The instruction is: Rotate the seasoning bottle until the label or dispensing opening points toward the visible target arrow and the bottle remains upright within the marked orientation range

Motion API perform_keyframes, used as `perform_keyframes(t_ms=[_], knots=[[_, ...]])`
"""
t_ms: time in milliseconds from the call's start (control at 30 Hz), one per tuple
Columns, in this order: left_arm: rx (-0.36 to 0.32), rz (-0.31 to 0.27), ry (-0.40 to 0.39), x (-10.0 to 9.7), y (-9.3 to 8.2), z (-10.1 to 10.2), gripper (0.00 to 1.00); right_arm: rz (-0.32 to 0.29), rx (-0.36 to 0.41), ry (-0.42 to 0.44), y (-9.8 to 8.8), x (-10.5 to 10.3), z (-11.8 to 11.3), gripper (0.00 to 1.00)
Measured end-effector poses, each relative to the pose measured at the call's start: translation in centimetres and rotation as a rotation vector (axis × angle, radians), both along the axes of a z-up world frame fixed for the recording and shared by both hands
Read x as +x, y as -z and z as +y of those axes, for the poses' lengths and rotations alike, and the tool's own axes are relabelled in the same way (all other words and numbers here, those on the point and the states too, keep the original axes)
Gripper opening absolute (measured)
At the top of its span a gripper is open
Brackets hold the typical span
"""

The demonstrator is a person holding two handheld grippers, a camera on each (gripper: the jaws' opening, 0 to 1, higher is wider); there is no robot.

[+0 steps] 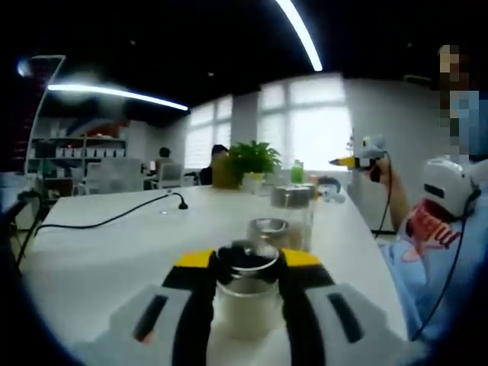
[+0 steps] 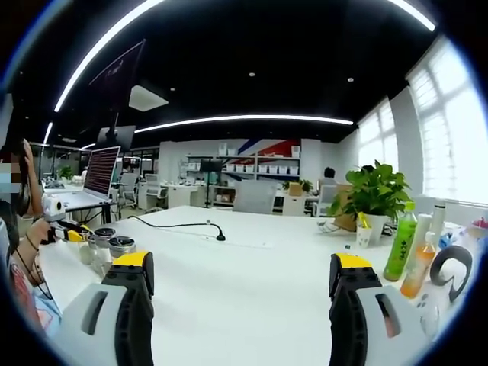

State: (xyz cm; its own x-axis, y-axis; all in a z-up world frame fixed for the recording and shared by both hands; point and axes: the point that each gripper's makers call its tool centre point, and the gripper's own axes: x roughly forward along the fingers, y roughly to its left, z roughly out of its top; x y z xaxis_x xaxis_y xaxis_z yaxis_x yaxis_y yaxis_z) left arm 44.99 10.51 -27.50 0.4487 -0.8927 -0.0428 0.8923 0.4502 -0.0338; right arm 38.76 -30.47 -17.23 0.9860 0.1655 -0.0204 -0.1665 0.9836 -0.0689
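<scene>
left fingers (image 1: 245,284) clamp seasoning bottle (image 1: 245,293) | right fingers (image 2: 241,282) apart, above bare table (image 2: 252,274)

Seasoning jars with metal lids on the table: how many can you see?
3. One sits between the left gripper's jaws; a second stands just behind it; a third further back. Others may hide behind them.
</scene>
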Motion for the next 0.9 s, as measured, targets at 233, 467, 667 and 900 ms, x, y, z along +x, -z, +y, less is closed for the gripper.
perform_keyframes(t_ms=[233,467,667,900], knots=[[0.013,0.011,0.052,-0.01,0.09,-0.18,0.33,0.008,-0.002,-0.004,0.19,0.11,0.03,0.99],[0.019,0.017,0.089,0.0,0.13,-0.17,0.33,0.008,-0.003,0.0,0.23,0.08,-0.17,0.99],[0.031,0.009,0.111,-0.02,0.15,-0.19,0.33,0.013,-0.004,-0.006,0.33,0.17,-0.09,0.99],[0.008,0.071,0.081,0.3,0.51,0.0,0.39,0.015,-0.006,-0.002,0.4,0.18,-0.11,0.99]])
